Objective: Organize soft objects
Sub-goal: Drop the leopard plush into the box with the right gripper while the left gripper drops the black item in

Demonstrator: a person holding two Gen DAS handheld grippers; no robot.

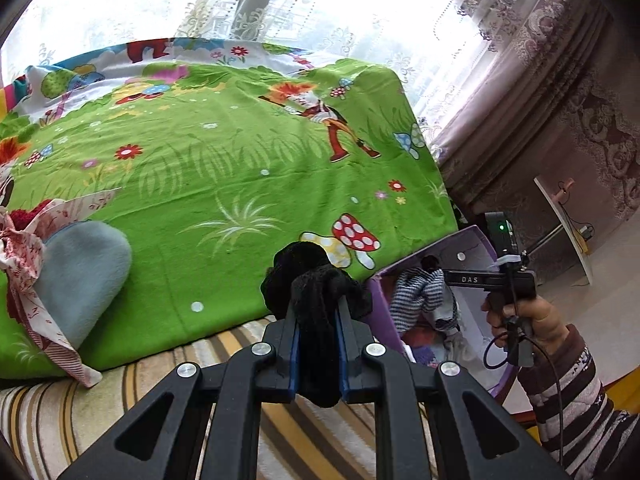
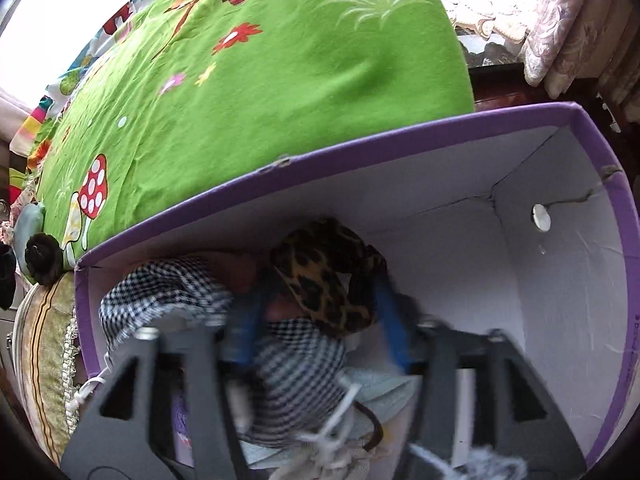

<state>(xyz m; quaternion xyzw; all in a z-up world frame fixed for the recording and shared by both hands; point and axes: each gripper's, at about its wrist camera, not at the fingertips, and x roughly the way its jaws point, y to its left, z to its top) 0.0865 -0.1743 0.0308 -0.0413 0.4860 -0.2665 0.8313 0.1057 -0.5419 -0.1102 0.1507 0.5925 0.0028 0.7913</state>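
A black fuzzy cloth [image 1: 316, 292] is clamped in the left gripper [image 1: 316, 320] at lower centre. The right gripper [image 2: 320, 312] is spread open inside the purple box [image 2: 592, 128], around a leopard-print cloth [image 2: 324, 268].

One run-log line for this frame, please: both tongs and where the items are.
left tongs: shut on black fuzzy scrunchie over bed | right tongs: open, inside purple box | leopard-print cloth: between fingers, on checked fabrics

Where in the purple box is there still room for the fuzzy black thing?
The purple box is bare along its far right corner, beside the round magnet. The left and middle are crowded: checked cloth and leopard-print piece.
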